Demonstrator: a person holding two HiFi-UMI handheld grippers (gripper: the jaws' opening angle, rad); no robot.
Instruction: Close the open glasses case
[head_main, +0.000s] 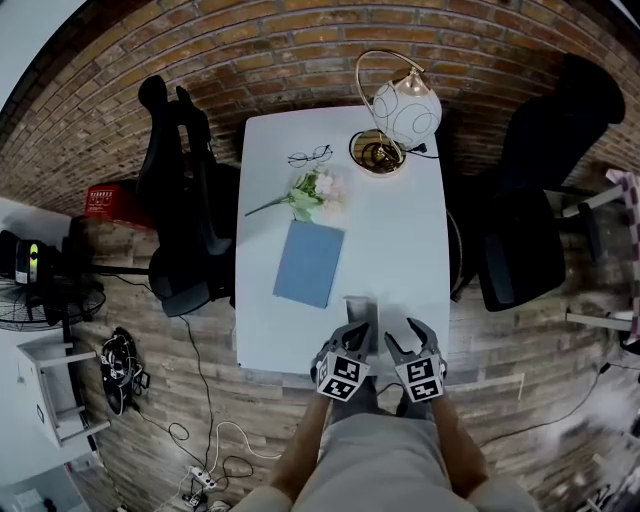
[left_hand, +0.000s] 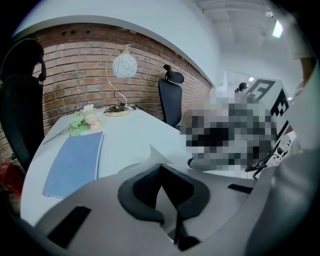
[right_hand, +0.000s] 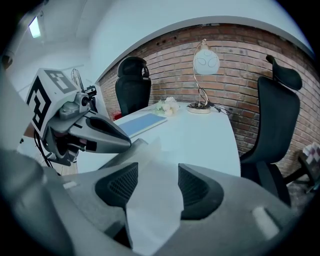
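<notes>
Grey outside and pale within, the glasses case (head_main: 362, 312) lies at the near edge of the bench (head_main: 400, 240), a little right of the middle, just ahead of both grippers. It looks like the flat, folding sort, and I judge it not yet closed.

The left gripper (head_main: 355, 345) has its jaws drawn together, the dark pads meeting at their tips right at the case's near end. Whether they pinch a thin edge of it there cannot be told from its own view. The right gripper (head_main: 408, 340) has its jaws apart, and a pale flap (right_hand: 152, 200) of the case lies in the gap between the pads, apparently not clamped.

The step in hand looks like getting hold of the case before the fold itself. Next, I would guess, the right gripper must take that flap and swing it over while the left steadies the body — a thin, limp-looking sheet, so it may slip or buckle.
</notes>
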